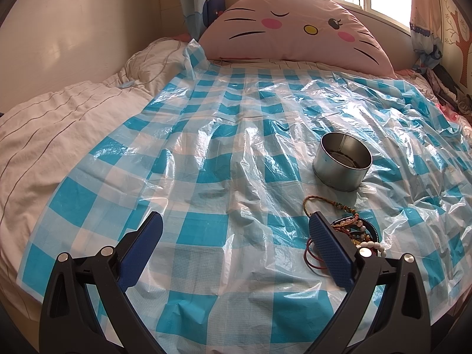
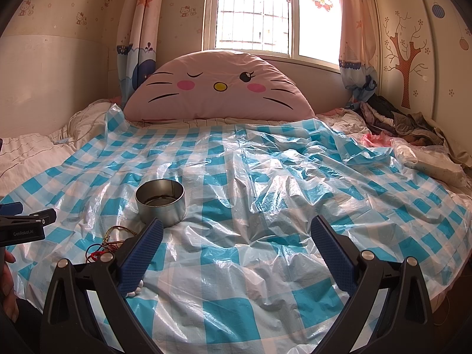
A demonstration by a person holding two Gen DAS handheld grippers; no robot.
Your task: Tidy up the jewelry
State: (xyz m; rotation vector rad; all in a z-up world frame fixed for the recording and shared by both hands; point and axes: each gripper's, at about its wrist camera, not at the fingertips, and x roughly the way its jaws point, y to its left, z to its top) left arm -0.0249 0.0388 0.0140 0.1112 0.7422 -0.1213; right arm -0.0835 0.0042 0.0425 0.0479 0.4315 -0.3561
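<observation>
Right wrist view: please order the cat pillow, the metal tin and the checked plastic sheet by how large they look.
1. checked plastic sheet
2. cat pillow
3. metal tin, smallest, though nearer the camera than the pillow.

Your bed [image 2: 26, 159] was covered by a blue checked plastic sheet [image 2: 265, 194]; on it stood a metal tin [image 2: 160, 206], with a jewelry pile [image 1: 351, 230] just beside it.

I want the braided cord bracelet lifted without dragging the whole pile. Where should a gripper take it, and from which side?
Grip the braided cord bracelet at its open loop, which lies flat toward the metal tin, clear of the jewelry pile. Probably best to come from above, fingers straddling one strand, since its other end runs into the tangle.
</observation>
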